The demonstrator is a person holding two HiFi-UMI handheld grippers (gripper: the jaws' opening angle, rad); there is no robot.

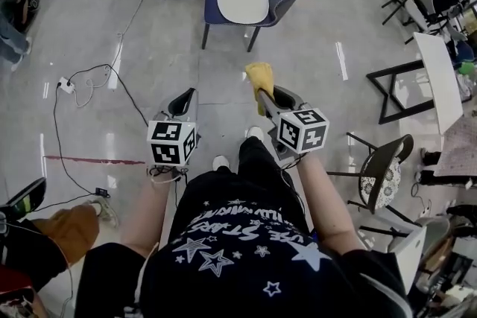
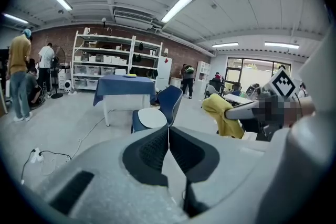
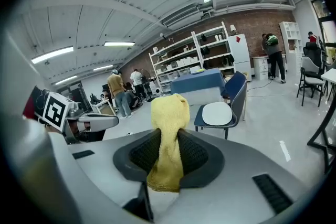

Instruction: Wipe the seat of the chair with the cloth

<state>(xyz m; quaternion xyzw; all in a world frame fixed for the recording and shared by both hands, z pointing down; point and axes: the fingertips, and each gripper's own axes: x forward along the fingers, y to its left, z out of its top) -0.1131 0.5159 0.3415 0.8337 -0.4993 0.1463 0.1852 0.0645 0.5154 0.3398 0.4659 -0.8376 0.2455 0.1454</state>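
Yellow cloth (image 3: 170,107) clamped in right gripper (image 3: 168,134) fingers (image 3: 140,152) | left gripper (image 2: 168,132) fingers (image 2: 149,152) together, empty

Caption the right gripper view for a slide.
Right gripper holds a yellow cloth, aimed at the blue chair ahead.

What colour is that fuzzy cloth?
Yellow. The fuzzy yellow cloth shows best in the right gripper view.
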